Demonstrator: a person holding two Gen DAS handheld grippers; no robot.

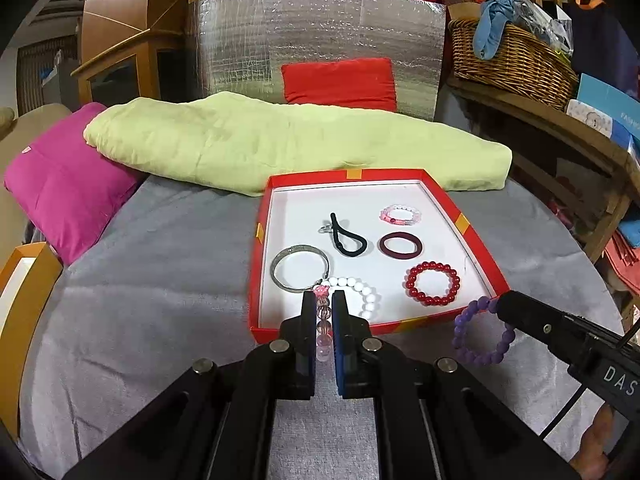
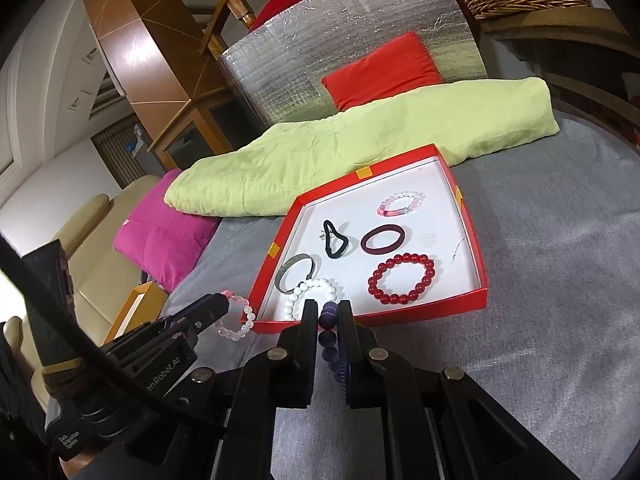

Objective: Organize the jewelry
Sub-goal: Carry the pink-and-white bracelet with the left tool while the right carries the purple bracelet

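A red shallow box (image 1: 258, 280) with a white floor is set on the grey-covered counter (image 1: 140, 300). Inside it are laid a silver bangle (image 1: 280, 276), a red bead bracelet (image 1: 433, 283), a white bead bracelet (image 1: 370, 300), a maroon ring band (image 1: 401, 245), a black hair tie (image 1: 347, 236) and a small pink-and-white bracelet (image 1: 401, 213). A pale pink bead bracelet (image 2: 236, 320) is clamped in the closed jaws of the left gripper (image 1: 323, 300) at the box's near edge; a purple bead bracelet (image 1: 482, 332) is pinched likewise by the right gripper (image 2: 324, 308)

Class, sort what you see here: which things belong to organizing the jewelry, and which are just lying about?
Belongs: red tray, red bead bracelet, white bead bracelet, silver bangle, purple bracelet, pale pink bracelet.

Lying about: green blanket, magenta cushion, wicker basket.
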